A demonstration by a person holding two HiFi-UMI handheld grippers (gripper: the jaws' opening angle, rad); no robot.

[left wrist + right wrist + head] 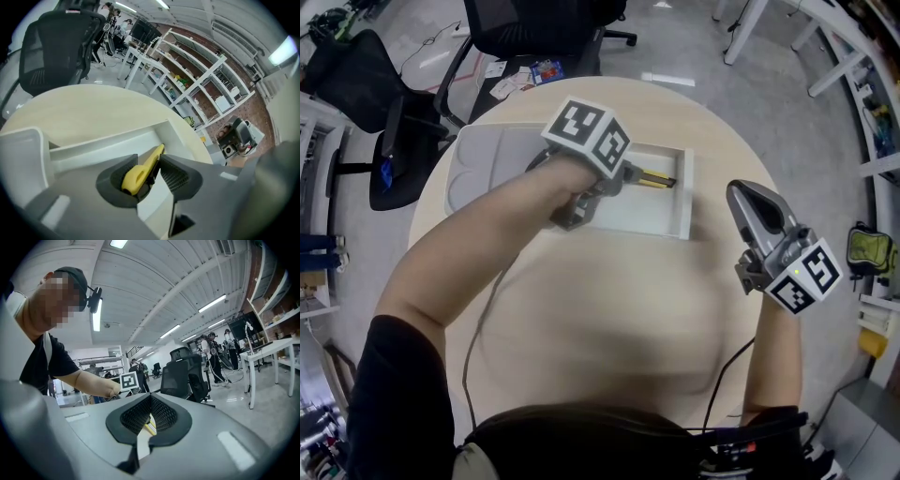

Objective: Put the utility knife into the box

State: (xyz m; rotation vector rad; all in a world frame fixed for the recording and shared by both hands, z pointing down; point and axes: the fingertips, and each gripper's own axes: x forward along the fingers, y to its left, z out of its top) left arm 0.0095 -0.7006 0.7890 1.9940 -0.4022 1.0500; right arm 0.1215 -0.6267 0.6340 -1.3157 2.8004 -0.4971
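Overhead, the yellow-and-black utility knife (656, 180) sits in the white box (647, 214) near the far edge of the round table (609, 309), at the tips of the left gripper (630, 176). That gripper's view adds white shelving (197, 84) behind; its jaws flank the knife, seemingly without pinching. In its own view the right gripper (150, 398) is closed on nothing, chairs (180, 373) beyond.

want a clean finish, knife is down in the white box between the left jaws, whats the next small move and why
Probably open the left gripper a little wider and lift it straight up. The utility knife sits loosely between its jaws, already inside the white box, so it only needs letting go without being dragged back out.
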